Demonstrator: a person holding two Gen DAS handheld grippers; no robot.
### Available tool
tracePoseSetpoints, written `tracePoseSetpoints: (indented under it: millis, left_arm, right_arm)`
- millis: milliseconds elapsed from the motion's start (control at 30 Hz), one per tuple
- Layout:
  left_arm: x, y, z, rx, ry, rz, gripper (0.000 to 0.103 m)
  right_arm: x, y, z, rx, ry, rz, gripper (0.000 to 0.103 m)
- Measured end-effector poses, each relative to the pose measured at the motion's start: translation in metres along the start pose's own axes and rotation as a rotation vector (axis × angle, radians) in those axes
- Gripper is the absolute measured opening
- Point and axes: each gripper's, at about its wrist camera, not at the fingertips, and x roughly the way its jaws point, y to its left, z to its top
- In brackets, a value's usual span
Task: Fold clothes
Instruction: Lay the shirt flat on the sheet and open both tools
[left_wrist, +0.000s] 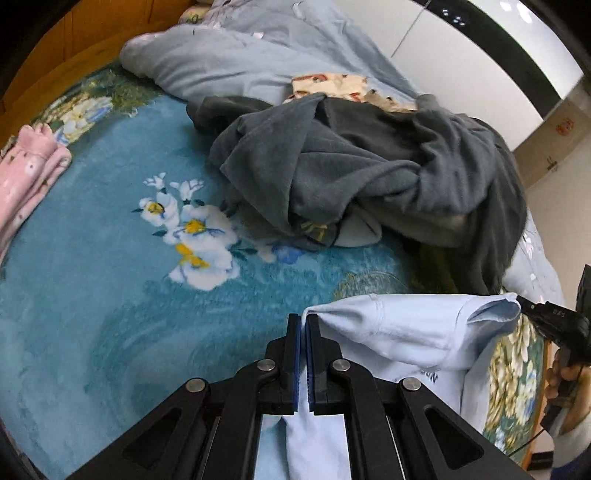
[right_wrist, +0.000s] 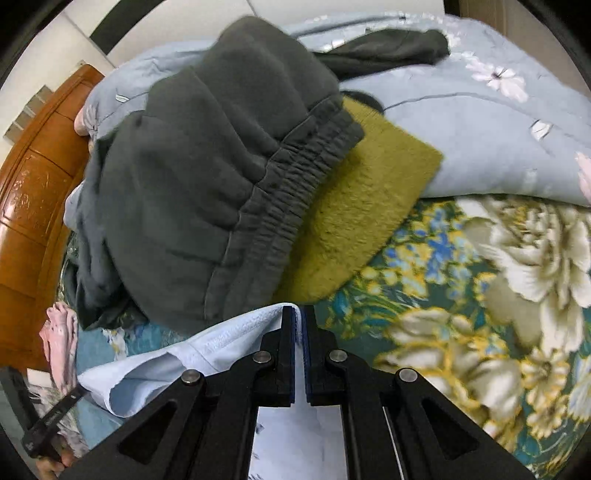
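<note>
- Left gripper (left_wrist: 302, 325): clenched on an edge of the light blue shirt (left_wrist: 413, 332), jaws pressed nearly flat with a thin strip of cloth trailing down between them.
- Right gripper (right_wrist: 298, 321): likewise clamped on the same shirt (right_wrist: 155, 373), cloth pinched at the fingertips and running off toward the left gripper.
- Between the two: shirt slung in a slack span just above the teal floral blanket (left_wrist: 110, 295), one sleeve opening gaping and sagging (soft jersey, by the look, with no stiffness of its own).
- Handling, as a judgement: light and limp, likely to droop and bunch wherever unsupported; not fragile, not slippery against the ribbed blue pads.
- Best holds: seams and hems at shoulders or bottom corners, thicker there and less prone to slide out; a pinch in mid-panel probably only gathers a fold.
- Beyond the shirt: dark grey trousers (right_wrist: 207, 177) heaped with elastic waistband showing, lying over an olive fuzzy garment (right_wrist: 354, 221).
- Farther off: pale blue quilt (left_wrist: 236, 62) bunched at the back, pink garment (left_wrist: 26, 173) at the blanket's edge, well apart.
</note>
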Motion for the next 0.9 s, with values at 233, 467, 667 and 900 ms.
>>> tracePoseSetpoints:
  millis: [233, 467, 667, 900]
  left_arm:
    - [0.025, 0.012, 0.017, -0.085, 0.053, -0.013, 0.006]
    - [0.005, 0.020, 0.018, -0.120, -0.005, -0.037, 0.054]
    - [-0.011, 0.016, -0.028, -0.146, -0.049, -0.117, 0.054]
    - [-0.007, -0.017, -0.088, -0.025, -0.066, -0.167, 0.054]
  right_arm:
    - [0.017, 0.019, 0.009, -0.095, 0.044, -0.063, 0.003]
    - [-0.023, 0.032, 0.001, -0.278, -0.039, -0.138, 0.068]
    - [-0.042, 0.017, -0.087, -0.329, 0.069, -0.049, 0.068]
    - [-0.025, -0.003, -0.243, -0.531, 0.371, -0.071, 0.068]
